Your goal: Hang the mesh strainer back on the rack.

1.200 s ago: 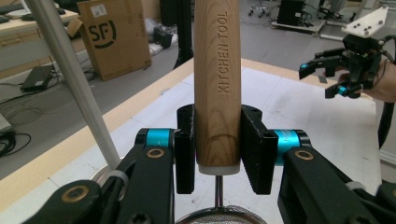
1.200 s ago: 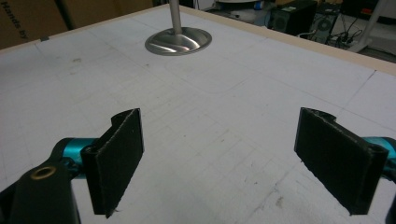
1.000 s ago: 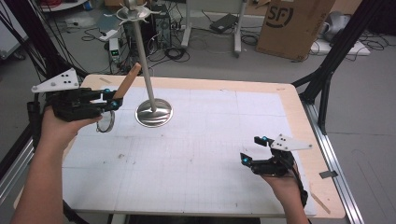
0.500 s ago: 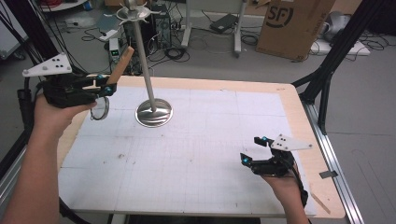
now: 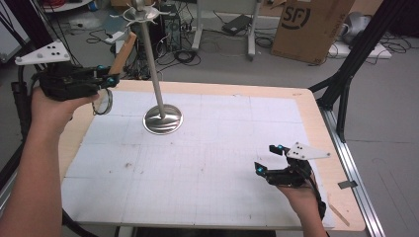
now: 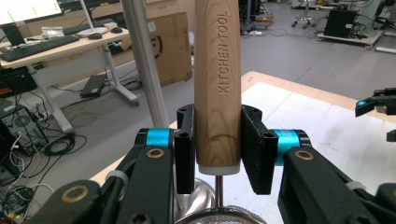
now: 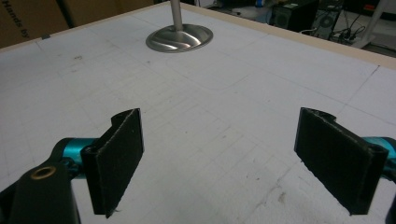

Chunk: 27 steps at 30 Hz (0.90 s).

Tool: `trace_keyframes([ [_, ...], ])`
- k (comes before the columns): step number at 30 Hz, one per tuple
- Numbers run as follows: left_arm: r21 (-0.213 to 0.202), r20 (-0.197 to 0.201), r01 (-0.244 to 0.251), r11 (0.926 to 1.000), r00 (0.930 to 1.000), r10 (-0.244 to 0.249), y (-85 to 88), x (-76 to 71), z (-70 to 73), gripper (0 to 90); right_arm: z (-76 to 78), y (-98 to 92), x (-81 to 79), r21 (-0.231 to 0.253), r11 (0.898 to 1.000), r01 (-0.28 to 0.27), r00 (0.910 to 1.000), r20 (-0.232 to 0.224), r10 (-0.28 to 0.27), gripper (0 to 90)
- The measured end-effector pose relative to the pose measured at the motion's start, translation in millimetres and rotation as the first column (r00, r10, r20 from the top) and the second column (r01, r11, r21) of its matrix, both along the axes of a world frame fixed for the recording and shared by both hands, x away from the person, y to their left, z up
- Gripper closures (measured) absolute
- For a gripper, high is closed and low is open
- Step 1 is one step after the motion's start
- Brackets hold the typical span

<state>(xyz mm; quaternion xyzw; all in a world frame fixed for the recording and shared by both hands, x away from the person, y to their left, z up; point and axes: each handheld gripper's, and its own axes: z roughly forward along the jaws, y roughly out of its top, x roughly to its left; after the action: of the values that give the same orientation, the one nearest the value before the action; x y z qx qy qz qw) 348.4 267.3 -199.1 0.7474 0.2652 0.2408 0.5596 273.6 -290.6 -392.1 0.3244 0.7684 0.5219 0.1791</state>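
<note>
High view: your left gripper (image 5: 106,81) pinched the wooden "KITCHEN TOOL" strainer handle (image 6: 217,70) left of the hook stand (image 5: 153,69), seemingly mid-hanging; next, reach a top hook. Your right gripper (image 5: 271,159) rested spread, well apart.

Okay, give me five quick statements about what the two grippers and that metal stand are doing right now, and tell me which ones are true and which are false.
1. The left gripper is shut on a wooden handle stamped KITCHEN TOOL. True.
2. The right gripper holds a spoon. False: its jaws stand wide apart with nothing between them.
3. The metal stand has a round base resting on the white mat. True.
4. The stand lies toppled on the table. False: its pole stands upright.
5. The left gripper rests on the table. False: it is held up in the air near the table's far left corner.
</note>
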Motion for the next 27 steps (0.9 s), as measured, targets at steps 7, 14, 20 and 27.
trace_keyframes([
  [7, -0.013, 0.009, -0.031, 0.9994, 0.9995, 0.031, 4.0, 2.9, 7.4, 68.8, 0.3, -0.5, -0.2, 0.001, 1.000, 0.002, 1.0000, -0.001, -0.002, 14.7],
  [14, -0.020, 0.013, -0.040, 0.9990, 0.9991, 0.040, 3.5, 7.9, 14.2, 68.8, -0.1, 0.4, -0.3, -0.002, 1.000, 0.000, 1.0000, -0.002, 0.000, 14.8],
  [20, -0.041, 0.008, -0.053, 0.9978, 0.9985, 0.054, 4.1, 12.4, 13.5, 68.8, 0.5, -1.1, -0.6, 0.002, 1.000, 0.002, 1.0000, 0.001, -0.002, 14.8],
  [27, -0.062, 0.008, -0.068, 0.9958, 0.9976, 0.068, 5.0, 14.1, 13.4, 68.8, 0.8, -1.8, -1.4, 0.007, 1.000, 0.003, 1.0000, 0.004, -0.003, 14.8],
])
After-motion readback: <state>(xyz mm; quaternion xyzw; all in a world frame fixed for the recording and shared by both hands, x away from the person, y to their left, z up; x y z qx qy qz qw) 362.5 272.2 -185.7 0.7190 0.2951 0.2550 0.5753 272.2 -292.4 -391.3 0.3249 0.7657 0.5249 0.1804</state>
